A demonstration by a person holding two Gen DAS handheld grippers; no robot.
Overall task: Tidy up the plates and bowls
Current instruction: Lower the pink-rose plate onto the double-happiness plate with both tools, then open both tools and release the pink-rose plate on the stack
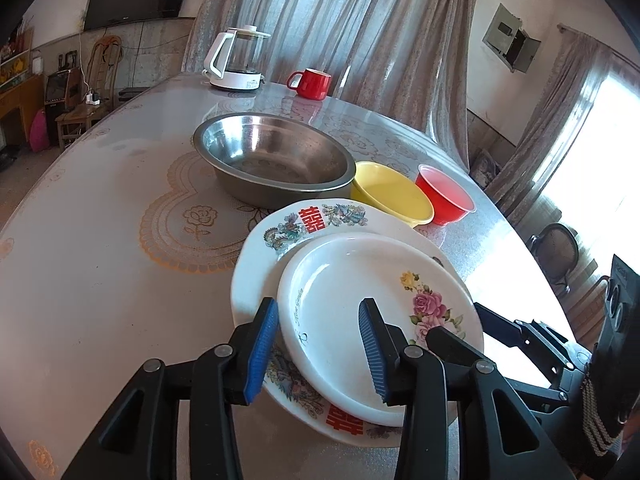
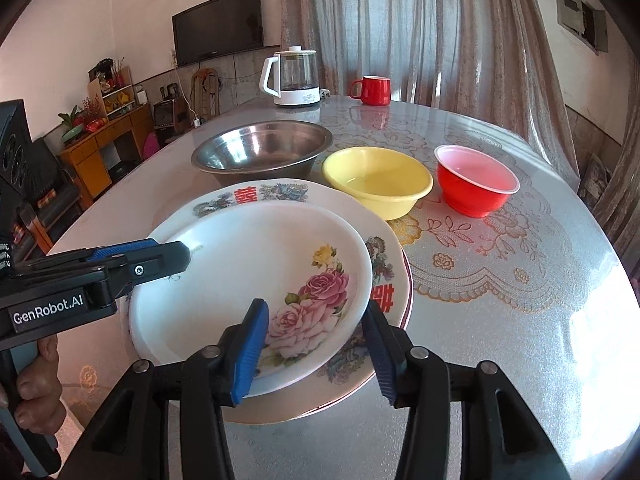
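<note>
A white rose-patterned plate [image 1: 360,300] [image 2: 248,280] lies on top of a larger white plate with red characters [image 1: 256,264] [image 2: 280,194]. My left gripper [image 1: 320,352] is open, its fingers straddling the rose plate's left rim. My right gripper [image 2: 316,352] is open, its fingers straddling the rose plate's right rim. The left gripper also shows in the right wrist view [image 2: 160,256]. Behind the plates stand a steel bowl [image 1: 276,160] [image 2: 260,152], a yellow bowl [image 1: 390,194] [image 2: 376,182] and a red bowl [image 1: 444,194] [image 2: 476,180].
A white and glass kettle [image 1: 236,60] [image 2: 292,76] and a red mug [image 1: 310,83] [image 2: 372,90] stand at the far side of the round table [image 1: 100,280] [image 2: 520,320]. Chairs and a cabinet stand beyond the table's edge.
</note>
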